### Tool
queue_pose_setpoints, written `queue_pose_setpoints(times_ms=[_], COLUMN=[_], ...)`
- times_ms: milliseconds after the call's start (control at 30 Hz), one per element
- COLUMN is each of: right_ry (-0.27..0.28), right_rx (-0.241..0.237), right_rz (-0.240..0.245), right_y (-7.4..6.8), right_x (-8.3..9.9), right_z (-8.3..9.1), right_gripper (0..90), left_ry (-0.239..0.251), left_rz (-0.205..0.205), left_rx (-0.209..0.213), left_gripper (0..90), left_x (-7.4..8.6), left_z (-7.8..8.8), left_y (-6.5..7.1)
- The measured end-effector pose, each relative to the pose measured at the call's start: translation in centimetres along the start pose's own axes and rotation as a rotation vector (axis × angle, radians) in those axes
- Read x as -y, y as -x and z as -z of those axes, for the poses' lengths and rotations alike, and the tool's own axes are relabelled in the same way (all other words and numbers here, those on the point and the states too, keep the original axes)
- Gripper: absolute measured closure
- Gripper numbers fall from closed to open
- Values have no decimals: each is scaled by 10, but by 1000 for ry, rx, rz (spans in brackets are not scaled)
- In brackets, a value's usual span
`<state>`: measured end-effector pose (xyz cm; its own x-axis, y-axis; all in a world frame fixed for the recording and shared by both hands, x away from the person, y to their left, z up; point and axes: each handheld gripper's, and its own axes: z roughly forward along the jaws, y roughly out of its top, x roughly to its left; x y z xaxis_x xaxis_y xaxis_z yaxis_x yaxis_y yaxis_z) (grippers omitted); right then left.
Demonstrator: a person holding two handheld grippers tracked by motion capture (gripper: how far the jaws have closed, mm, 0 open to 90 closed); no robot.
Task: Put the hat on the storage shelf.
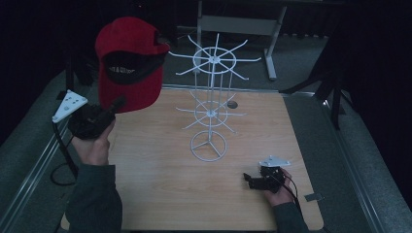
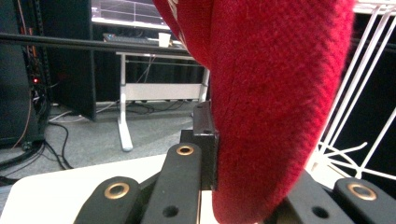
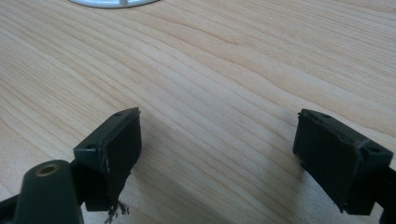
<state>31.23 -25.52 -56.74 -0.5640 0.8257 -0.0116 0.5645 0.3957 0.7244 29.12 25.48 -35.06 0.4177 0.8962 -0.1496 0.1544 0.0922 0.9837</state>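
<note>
A light wooden table point(image 1: 160, 194) fills the middle of the high view, with dark grey floor around it. Toward its far half stands a white wire rack point(image 1: 210, 104), upright on a ring-shaped base, with two tiers of thin arms that spread outward like spokes. At the left, raised above the table's far left corner, hangs a red cap point(image 1: 127, 65) whose dark inner lining faces the camera. The left gripper point(image 1: 115, 105), held in a hand at the table's left edge, pinches the cap's lower edge; in the left gripper view the red fabric point(image 2: 275, 102) is clamped between the black jaws, and the white bars of the rack stand just to its right. The cap is to the left of the rack's upper tier and apart from it. At the near right of the table, the right gripper point(image 1: 248, 178) rests low, pointing left, held in the person's other hand. In the right gripper view its jaws are spread wide with bare wood point(image 3: 219, 84) between them.
</note>
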Motion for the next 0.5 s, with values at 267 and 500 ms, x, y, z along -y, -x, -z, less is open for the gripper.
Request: queue_pose_setpoints(times_ms=[267,500], right_ry=[0,0], right_rx=[0,-1], right_rz=[0,-1], right_y=[0,0], right_x=[0,0], right_z=[0,0], right_gripper=[151,151], left_ry=[24,34], left_rz=[4,5], left_rx=[17,28], left_gripper=[856,856], left_x=[-4,-6], left_z=[1,3], left_y=[5,7])
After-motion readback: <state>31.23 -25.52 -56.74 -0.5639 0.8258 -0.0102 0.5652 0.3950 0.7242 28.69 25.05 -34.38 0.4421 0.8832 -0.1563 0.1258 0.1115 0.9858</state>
